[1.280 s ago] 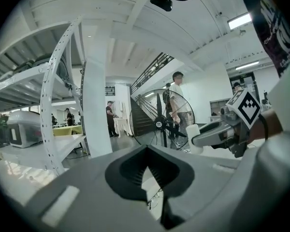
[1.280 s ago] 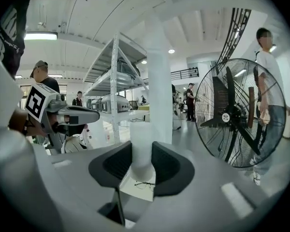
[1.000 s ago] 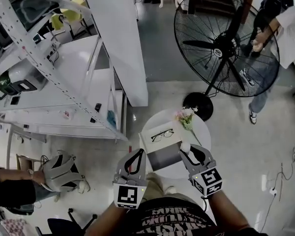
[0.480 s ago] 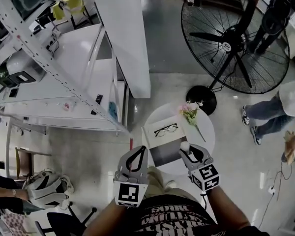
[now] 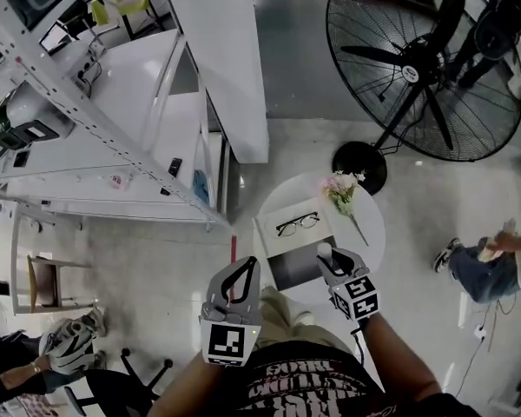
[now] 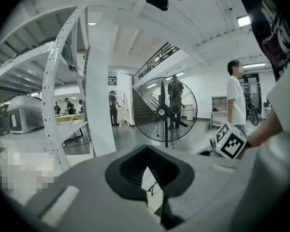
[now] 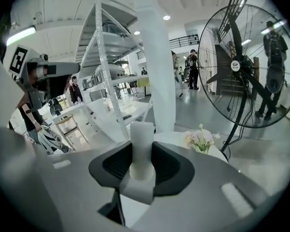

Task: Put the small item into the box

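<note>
A bright hall with a pale floor, seen from above. At the far left stands a white shelving rack (image 5: 113,137), and beside it a broad white column (image 5: 221,59).

The left gripper (image 5: 246,264) hangs short of the round white tabletop (image 5: 375,226). Its own view shows the jaws drawn together with nothing between them, so it plays no part for now.

On the tabletop lies the box (image 5: 297,266), apparently open. Its pale half carries a pair of glasses (image 5: 297,224), and its darker half lies nearer the person.

The right gripper (image 5: 326,255) is clamped on the small item (image 5: 324,250), a short white cylinder standing upright between the pads. In the head view it sits over the right edge of the box's dark half; how high above it I cannot tell.

So the pick-up looks done. What is left is lowering the item into the box and letting go.

The glasses fill the pale half, so the dark half seems the likelier place. A sprig of flowers (image 5: 343,191) lies just beyond, near enough to brush against.

A large standing fan (image 5: 425,59) and a seated person (image 5: 495,263) are well apart from the work.
</note>
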`<action>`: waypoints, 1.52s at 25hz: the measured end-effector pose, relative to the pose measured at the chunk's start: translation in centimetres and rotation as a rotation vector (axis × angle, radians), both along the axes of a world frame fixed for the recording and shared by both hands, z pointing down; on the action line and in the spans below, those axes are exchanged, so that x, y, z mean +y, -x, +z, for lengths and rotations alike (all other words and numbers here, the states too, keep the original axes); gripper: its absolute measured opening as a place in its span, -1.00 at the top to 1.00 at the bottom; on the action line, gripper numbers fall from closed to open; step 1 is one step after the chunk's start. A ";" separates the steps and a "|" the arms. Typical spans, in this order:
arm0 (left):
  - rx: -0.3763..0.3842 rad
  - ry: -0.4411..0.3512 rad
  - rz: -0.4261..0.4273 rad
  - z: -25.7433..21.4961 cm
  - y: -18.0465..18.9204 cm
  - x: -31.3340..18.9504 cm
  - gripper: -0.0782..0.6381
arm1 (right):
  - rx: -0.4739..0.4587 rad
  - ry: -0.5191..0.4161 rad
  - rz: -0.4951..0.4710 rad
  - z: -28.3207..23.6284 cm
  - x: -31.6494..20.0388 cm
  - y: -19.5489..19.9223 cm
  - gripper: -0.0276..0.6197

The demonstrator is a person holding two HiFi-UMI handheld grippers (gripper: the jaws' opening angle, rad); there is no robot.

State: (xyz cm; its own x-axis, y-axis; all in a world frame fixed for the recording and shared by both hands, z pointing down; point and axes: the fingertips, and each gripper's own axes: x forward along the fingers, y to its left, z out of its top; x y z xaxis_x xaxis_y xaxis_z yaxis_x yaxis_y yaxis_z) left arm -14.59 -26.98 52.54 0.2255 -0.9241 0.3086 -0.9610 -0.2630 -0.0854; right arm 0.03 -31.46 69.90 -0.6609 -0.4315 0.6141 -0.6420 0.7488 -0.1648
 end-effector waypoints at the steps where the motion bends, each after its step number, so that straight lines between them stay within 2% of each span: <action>1: 0.002 0.008 -0.002 0.3 0.0 0.1 0.76 | 0.008 0.011 -0.003 0.7 0.0 0.1 0.45; 19: -0.036 0.011 0.022 0.7 2.8 -2.0 0.76 | 0.165 0.240 0.036 13.6 0.6 0.1 0.45; 25: -0.017 0.064 0.020 2.2 3.5 -2.7 0.76 | 0.239 0.309 0.050 17.2 0.7 -0.5 0.44; 28: -0.029 0.052 0.045 2.0 3.5 -3.6 0.76 | 0.267 0.355 0.080 18.8 0.8 -0.8 0.44; 30: -0.029 0.063 0.054 2.2 3.6 -4.0 0.76 | 0.282 0.385 0.097 19.5 1.1 -1.0 0.41; 33: -0.023 0.067 0.074 2.3 3.2 -5.0 0.76 | 0.301 0.399 0.098 19.5 1.5 -1.2 0.18; 38: -0.016 0.086 0.116 3.1 2.3 -6.5 0.76 | 0.253 0.389 0.114 17.6 1.5 -1.4 0.15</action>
State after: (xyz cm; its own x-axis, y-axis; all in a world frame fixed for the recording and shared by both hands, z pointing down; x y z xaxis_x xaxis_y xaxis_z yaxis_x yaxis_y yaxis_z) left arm -16.84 -33.45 55.59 0.3235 -0.8622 0.3898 -0.9226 -0.3789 -0.0724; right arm 1.44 -29.93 87.48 -0.4311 -0.1991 0.8801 -0.7728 0.5849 -0.2463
